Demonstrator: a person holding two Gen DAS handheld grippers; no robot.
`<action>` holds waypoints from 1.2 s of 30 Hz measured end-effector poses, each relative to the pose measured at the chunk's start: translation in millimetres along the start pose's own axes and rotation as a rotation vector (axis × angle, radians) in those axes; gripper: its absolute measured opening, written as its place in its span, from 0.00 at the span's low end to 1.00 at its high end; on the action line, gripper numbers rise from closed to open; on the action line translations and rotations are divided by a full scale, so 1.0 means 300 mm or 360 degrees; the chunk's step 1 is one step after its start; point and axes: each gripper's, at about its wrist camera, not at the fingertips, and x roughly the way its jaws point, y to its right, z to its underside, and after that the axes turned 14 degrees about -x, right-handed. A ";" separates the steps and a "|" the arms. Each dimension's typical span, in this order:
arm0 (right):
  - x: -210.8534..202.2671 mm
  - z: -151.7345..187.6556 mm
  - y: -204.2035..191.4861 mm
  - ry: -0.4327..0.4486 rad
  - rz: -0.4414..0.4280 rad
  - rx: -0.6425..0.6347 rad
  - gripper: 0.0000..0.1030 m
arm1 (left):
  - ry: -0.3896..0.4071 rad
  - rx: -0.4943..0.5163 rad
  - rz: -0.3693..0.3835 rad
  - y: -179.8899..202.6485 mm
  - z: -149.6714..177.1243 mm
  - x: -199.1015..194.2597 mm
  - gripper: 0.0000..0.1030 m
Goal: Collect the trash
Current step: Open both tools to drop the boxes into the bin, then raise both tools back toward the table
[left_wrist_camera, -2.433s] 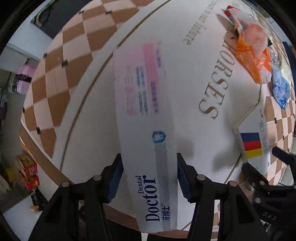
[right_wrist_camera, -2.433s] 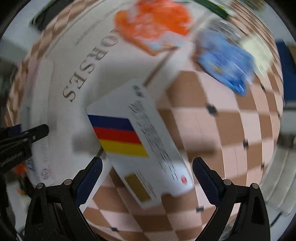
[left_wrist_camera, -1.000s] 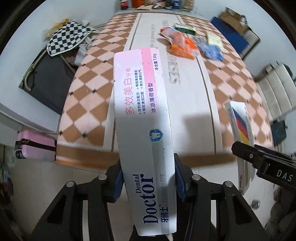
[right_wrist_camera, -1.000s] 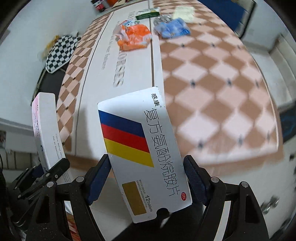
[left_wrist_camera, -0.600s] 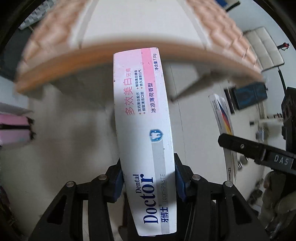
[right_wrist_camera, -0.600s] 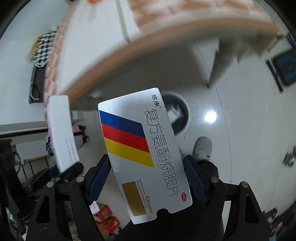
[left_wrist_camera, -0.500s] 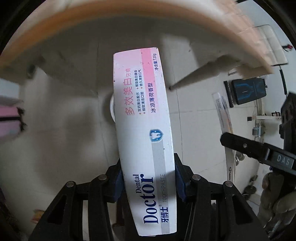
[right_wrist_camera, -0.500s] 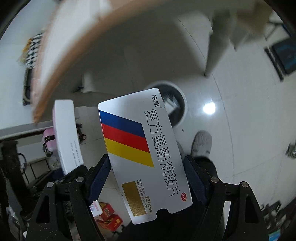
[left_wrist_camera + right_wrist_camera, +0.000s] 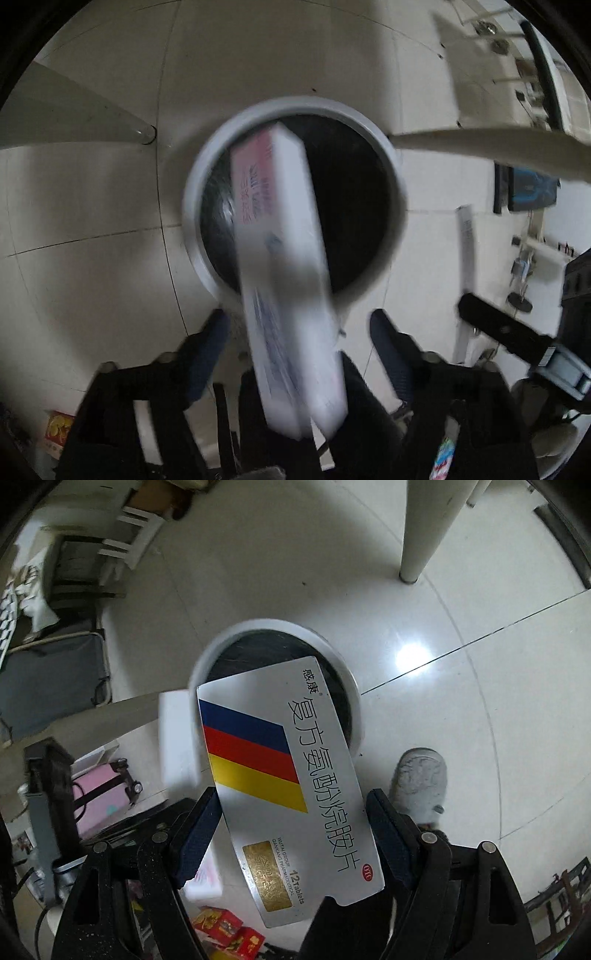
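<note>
Left wrist view: I look straight down at the tiled floor (image 9: 92, 203).
Left gripper (image 9: 299, 332): I have it spread wide, fingers (image 9: 207, 343) clear of the box on both sides.
Toothpaste box (image 9: 284, 266): blurred, loose between the open fingers, its far end over the mouth of the trash bin (image 9: 397, 199).
Trash bin: round, white rim, dark liner inside, standing on the floor beside a bench leg (image 9: 74, 110).
Right gripper, seen from the left: its dark finger (image 9: 502, 334) shows at the right edge.

Right wrist view: again the floor from above.
Right gripper (image 9: 291, 834): I have it clamped on the medicine box (image 9: 288, 794), a finger pressing each long side.
Medicine box: white with blue, red and yellow stripes, its far end over the trash bin (image 9: 349, 681).
Toothpaste box (image 9: 177, 734): a white blur just left of the medicine box.
Shoe (image 9: 421, 782): grey, on the floor right of the bin.
</note>
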 end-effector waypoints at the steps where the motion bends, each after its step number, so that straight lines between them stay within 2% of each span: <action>1: 0.017 -0.015 0.045 -0.0009 -0.0005 0.0010 0.79 | 0.0015 -0.0025 0.0005 -0.009 -0.006 0.005 0.79; 4: 0.104 -0.057 0.070 -0.0005 -0.0074 0.0056 0.80 | 0.0115 -0.0073 -0.0050 -0.039 0.005 -0.011 0.83; 5: 0.136 -0.075 0.078 -0.0014 -0.0106 0.0064 0.86 | 0.0165 -0.0097 -0.0084 -0.050 0.013 -0.024 0.83; 6: 0.161 -0.081 0.080 -0.0022 -0.0141 0.0073 0.99 | 0.0213 -0.0118 -0.0114 -0.059 0.024 -0.039 0.83; 7: 0.178 -0.085 0.076 -0.0025 -0.0174 0.0066 1.00 | 0.0261 -0.0133 -0.0149 -0.081 0.044 -0.051 0.83; 10: 0.177 -0.077 0.055 0.0013 -0.0121 -0.0007 1.00 | 0.0452 -0.0145 -0.0287 -0.111 0.086 -0.093 0.83; 12: 0.162 -0.060 0.037 0.0014 -0.0018 -0.0085 1.00 | 0.0498 -0.0155 -0.0340 -0.106 0.115 -0.104 0.83; 18: 0.066 0.005 -0.042 0.0057 0.0401 -0.0361 1.00 | 0.0451 -0.0184 -0.0363 -0.070 0.187 -0.119 0.83; 21: 0.015 0.032 -0.062 0.0071 0.0519 -0.0414 1.00 | 0.0451 -0.0170 -0.0367 -0.080 0.219 -0.168 0.83; 27: -0.085 0.076 -0.118 0.0120 0.0626 -0.0490 1.00 | 0.0492 -0.0135 -0.0365 -0.051 0.294 -0.218 0.83; 36: -0.279 0.157 -0.203 0.0178 0.0655 -0.0547 1.00 | 0.0550 -0.0143 -0.0356 -0.009 0.404 -0.365 0.83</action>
